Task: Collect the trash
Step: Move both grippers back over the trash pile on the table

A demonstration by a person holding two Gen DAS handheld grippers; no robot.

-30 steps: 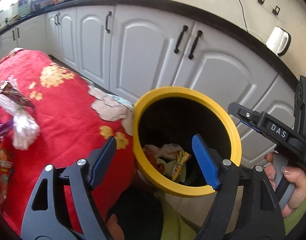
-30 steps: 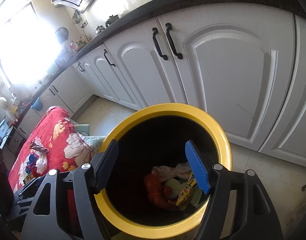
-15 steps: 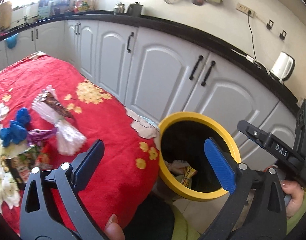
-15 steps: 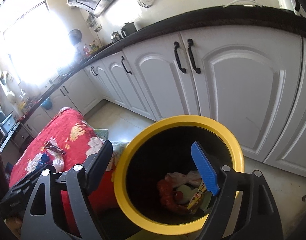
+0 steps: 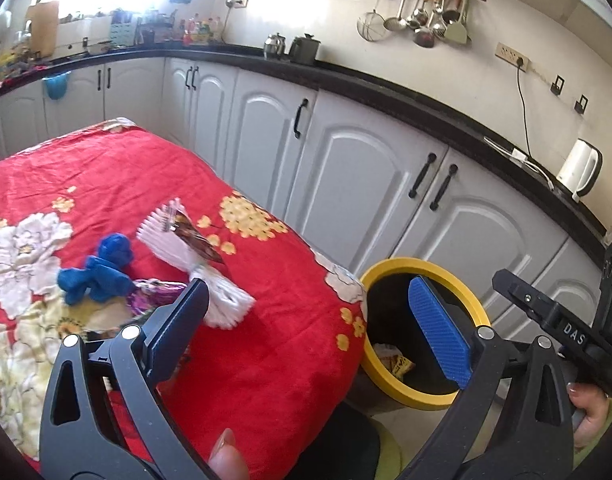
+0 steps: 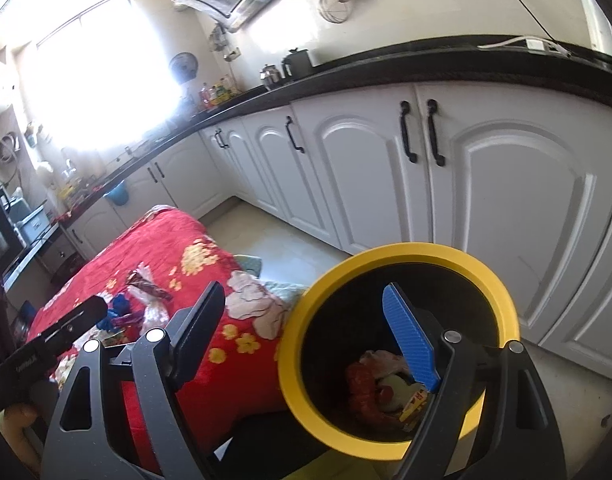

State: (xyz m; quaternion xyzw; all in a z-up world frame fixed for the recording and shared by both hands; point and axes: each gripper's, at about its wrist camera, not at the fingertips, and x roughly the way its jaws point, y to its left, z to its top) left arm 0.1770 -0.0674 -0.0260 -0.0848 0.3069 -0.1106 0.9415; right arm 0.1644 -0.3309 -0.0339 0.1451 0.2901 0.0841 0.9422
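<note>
Both grippers hang with their jaws spread wide and nothing between them. The left gripper has just been opening and sits above the edge of the table draped in a red floral cloth; the right gripper has likewise been opening and hangs over the yellow-rimmed bin, which stands on the floor tight against the table's corner, in front of the white cabinet doors. Down in the bin lies trash already dropped: a red wrapper, a pale crumpled piece and a yellow packet. More litter waits on the cloth: a crumpled blue wad, a white frilled wrapper with a brown printed strip just beside it, and a purple foil scrap tucked under the left jaw's tip. In the left wrist view the right gripper's black body marked "DAS" comes in from the right edge, a hand wrapped around its handle. A white kettle stands on the dark countertop, with ladles and a strainer hung on the wall rail.
</note>
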